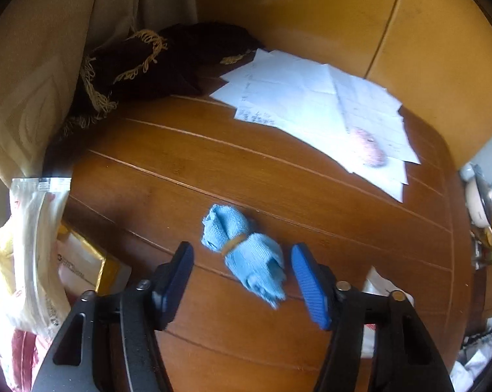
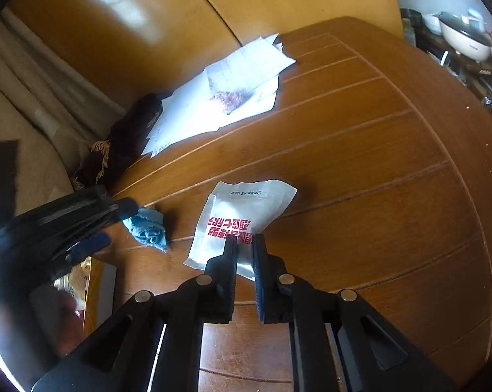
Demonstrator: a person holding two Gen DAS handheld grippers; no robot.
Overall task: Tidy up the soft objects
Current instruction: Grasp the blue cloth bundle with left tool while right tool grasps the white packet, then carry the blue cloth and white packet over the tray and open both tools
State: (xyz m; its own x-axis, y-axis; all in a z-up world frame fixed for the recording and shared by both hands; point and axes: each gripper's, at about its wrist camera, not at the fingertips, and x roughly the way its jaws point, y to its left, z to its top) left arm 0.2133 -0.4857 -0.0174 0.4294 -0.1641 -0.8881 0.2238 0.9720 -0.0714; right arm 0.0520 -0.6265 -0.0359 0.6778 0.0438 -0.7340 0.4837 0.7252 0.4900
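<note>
Grooved wooden tabletop (image 1: 278, 189) carries loose papers (image 1: 311, 104) at its far side. Nearer than those, the blue banded cloth roll (image 1: 246, 254) lies between the spread-wide left gripper (image 1: 242, 258). The right gripper (image 2: 245, 245) seems clamped on a white pouch (image 2: 242, 215), probably lifting it.

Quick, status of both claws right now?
Left claw: open, straddling the blue cloth bundle.
Right claw: nearly closed on the white pouch.

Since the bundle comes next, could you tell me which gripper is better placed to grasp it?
Left: the left gripper is open, straddling the blue rubber-banded cloth bundle. The right gripper is nearly closed at the white pouch.
</note>
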